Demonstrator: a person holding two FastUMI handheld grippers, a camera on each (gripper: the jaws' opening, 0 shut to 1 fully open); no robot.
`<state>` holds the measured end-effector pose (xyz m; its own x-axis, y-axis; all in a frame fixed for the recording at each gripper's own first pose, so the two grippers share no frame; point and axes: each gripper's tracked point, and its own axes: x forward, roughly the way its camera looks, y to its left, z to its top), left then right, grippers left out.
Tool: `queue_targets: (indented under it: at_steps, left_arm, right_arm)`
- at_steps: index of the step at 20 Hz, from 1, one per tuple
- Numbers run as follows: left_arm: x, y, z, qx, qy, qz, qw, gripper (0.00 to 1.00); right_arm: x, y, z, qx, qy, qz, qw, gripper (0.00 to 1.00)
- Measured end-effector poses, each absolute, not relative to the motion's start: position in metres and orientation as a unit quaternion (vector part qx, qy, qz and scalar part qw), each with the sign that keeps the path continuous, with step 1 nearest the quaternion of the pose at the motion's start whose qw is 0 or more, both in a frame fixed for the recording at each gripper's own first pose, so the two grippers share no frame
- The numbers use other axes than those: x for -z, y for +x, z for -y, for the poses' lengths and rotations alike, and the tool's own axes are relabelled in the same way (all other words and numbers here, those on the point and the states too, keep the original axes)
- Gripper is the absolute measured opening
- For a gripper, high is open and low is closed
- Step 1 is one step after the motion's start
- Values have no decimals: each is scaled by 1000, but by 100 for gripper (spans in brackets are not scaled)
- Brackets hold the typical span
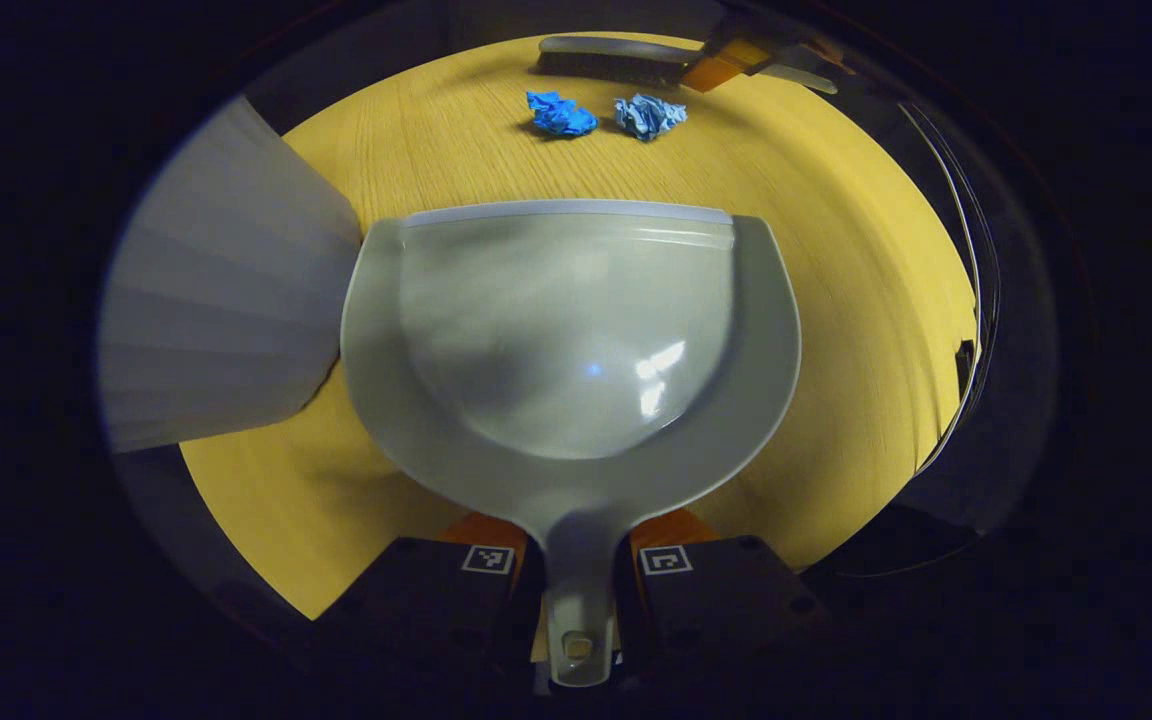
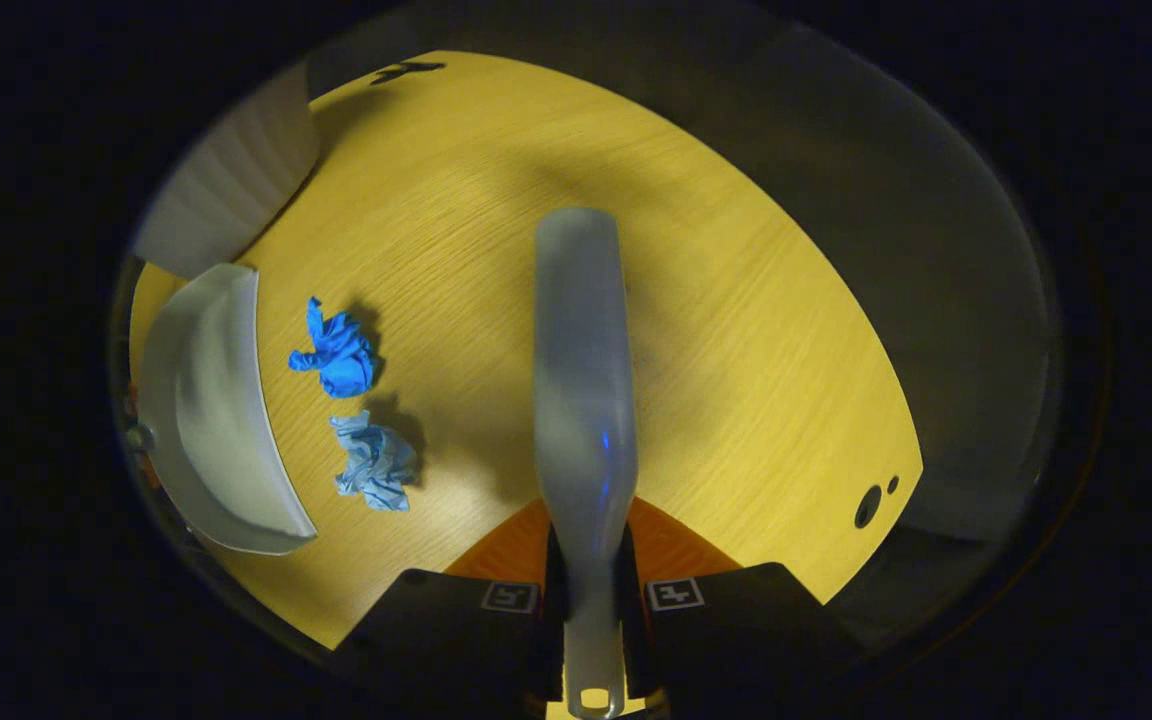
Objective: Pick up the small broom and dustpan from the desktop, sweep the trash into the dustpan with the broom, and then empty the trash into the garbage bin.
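Left tool (image 1: pixel 576 590) is clamped on the handle of the grey plastic dustpan (image 1: pixel 571 330), lip facing two crumpled blue paper wads (image 1: pixel 561 113) on the yellow wood-grain worktop (image 1: pixel 836 260). Right tool (image 2: pixel 591 610) is closed on the grey small broom (image 2: pixel 584 380). Recommended: keep the lip flush and sweep both wads toward it.

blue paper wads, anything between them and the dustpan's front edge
Nothing visible does. The two blue paper wads lie on bare desktop just ahead of the dustpan lip, with the broom on their far side.
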<state>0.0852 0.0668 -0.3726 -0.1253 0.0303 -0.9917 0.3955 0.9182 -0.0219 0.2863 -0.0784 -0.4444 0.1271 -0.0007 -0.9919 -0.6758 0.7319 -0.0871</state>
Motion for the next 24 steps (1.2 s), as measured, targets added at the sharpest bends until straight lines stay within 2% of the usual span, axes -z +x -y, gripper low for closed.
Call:
queue_targets:
  at_steps: [1, 2, 3, 4, 6, 7, 10, 12, 16, 19, 22, 24]
  left_arm:
    - [373, 88, -68, 146, 150, -736, 644, 29]
    - [374, 90, -69, 150, 154, -735, 644, 29]
    - [374, 93, -68, 154, 156, -732, 645, 29]
    - [374, 97, -68, 158, 161, -726, 650, 29]
    - [374, 102, -67, 178, 172, -707, 663, 29]
    - [374, 101, -66, 187, 176, -705, 660, 29]
    - [376, 96, -67, 200, 176, -696, 667, 29]
    - [379, 83, -71, 225, 170, -683, 673, 29]
    - [356, 62, -81, 237, 137, -657, 702, 29]
    - [331, 43, -85, 234, 127, -632, 728, 29]
    - [287, 18, -75, 240, 112, -625, 735, 29]
    - [256, 5, -69, 253, 104, -612, 742, 29]
  right_arm:
    - [447, 282, 71, -258, -287, -611, 691, 36]
    - [449, 274, 67, -271, -300, -613, 679, 14]
    - [448, 267, 68, -270, -322, -619, 663, 36]
    - [447, 264, 61, -283, -330, -612, 661, 35]
    - [443, 238, 42, -323, -317, -619, 642, 17]
    - [441, 224, 34, -341, -310, -623, 632, 26]
    - [429, 162, 6, -395, -228, -667, 589, 26]
    - [421, 143, 5, -401, -184, -689, 574, 26]
    - [403, 172, 0, -395, -142, -674, 608, 26]
    - [386, 196, 15, -357, -77, -674, 643, 26]
    - [399, 206, 50, -320, -21, -663, 677, 26]
    - [419, 213, 73, -296, 11, -665, 685, 25]
